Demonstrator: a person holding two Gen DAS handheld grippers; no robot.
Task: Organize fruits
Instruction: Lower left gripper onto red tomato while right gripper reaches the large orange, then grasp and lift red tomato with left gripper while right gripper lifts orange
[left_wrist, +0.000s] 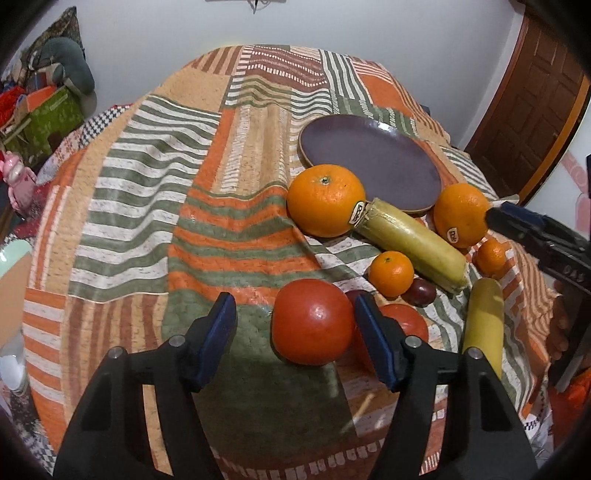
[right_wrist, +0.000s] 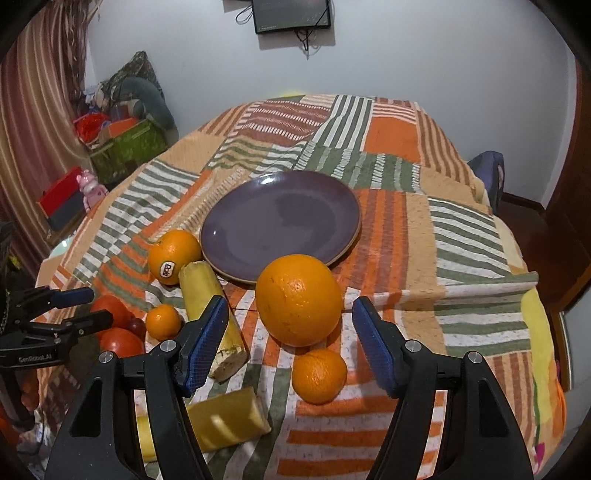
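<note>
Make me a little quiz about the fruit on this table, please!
1. True or false: the purple plate already has fruit on it.
2. Which fruit sits between the fingers of the left gripper? A) tomato B) banana C) plum
3. Fill in: the right gripper is open around a big ____.

Key: 1 false. 2 A, the tomato. 3 orange.

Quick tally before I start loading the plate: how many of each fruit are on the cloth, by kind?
Large oranges: 2
Small mandarins: 2
Tomatoes: 2
Banana pieces: 2
Dark plums: 2, partly hidden
Total: 10 fruits; none on the purple plate yet.
</note>
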